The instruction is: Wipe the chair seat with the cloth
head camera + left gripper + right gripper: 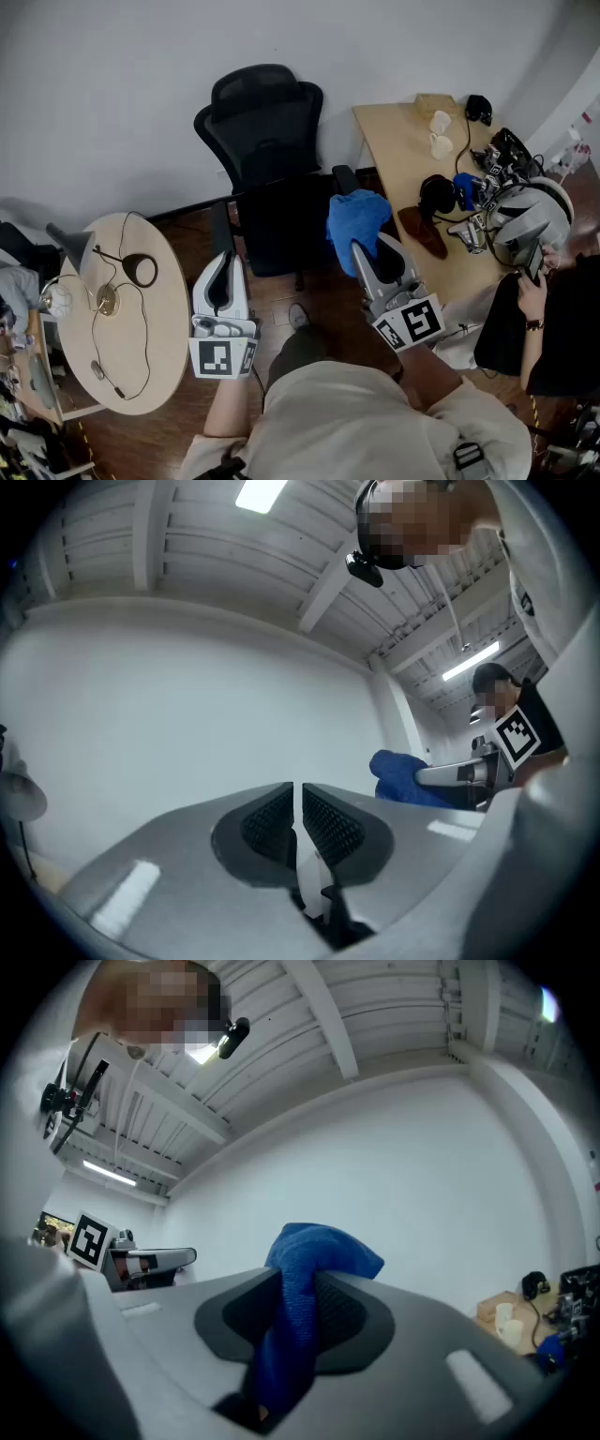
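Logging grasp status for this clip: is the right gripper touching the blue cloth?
Touching. The right gripper view shows the blue cloth pinched between the two jaws of the right gripper, its loose end bunched above them.

the cloth (356, 217) bunches over the tips of the right gripper (359, 249), so from above they can't be seen, and it covers part of the chair (267, 141) on the side nearest the desk (398, 155). in the right gripper view the cloth's lower end sinks out of sight between the jaws. a second person (548, 323) is cut off by the right edge. the clutter (487, 183) on the desk is too small to name.
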`<state>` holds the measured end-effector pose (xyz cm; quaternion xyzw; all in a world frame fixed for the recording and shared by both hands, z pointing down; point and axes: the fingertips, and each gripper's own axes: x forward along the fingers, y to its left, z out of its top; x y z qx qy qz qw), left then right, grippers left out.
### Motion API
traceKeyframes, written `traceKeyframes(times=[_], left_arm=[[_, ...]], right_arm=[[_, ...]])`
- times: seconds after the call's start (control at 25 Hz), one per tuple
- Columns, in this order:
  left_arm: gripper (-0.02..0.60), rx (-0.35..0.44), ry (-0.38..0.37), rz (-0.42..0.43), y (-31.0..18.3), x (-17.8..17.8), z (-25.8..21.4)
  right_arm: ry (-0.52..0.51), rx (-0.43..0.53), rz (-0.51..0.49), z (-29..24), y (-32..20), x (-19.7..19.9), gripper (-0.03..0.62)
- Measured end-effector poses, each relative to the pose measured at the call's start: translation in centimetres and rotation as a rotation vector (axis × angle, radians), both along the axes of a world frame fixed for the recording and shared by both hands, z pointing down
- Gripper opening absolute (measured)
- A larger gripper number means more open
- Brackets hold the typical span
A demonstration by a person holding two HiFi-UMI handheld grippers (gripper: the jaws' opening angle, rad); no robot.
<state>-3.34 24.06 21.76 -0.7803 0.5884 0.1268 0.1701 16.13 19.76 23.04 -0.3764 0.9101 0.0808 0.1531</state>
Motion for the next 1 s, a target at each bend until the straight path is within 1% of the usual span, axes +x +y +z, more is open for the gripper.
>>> traceKeyframes(times=[0.16,0.32,0.52,0.72,0.8,0.84,0.92,1.0], left_arm=[[0.0,0.007,-0.003,0.037,-5.8,-4.0,-2.7],[0.0,-0.012,0.018,0.027,-12.6,-7.2,-3.8],[0.0,-0.058,0.028,0.012,-19.6,-9.1,-1.5],[0.0,-0.091,0.037,-0.018,-24.4,-10.8,2.5],[0.0,-0.13,0.048,-0.033,-28.1,-12.4,5.2],[0.0,-0.149,0.053,-0.042,-30.2,-13.3,6.8],[0.0,-0.171,0.06,-0.063,-33.8,-15.2,10.7],[0.0,-0.178,0.066,-0.085,-36.1,-16.7,14.7]], right_arm=[[-0.004,0.03,0.024,-3.2,-5.5,-4.1,0.1],[0.007,-0.009,0.019,-3.8,-12.2,-7.3,0.1],[0.025,-0.069,0.018,-2.0,-19.7,-8.9,0.1],[0.072,-0.112,0.002,1.5,-25.3,-10.7,0.1],[0.099,-0.178,-0.008,5.2,-29.8,-12.4,0.1],[0.119,-0.219,-0.017,8.3,-32.5,-13.7,0.1],[0.176,-0.306,-0.047,17.6,-38.0,-17.1,0.1],[0.237,-0.412,-0.082,30.0,-42.8,-21.1,0.1]])
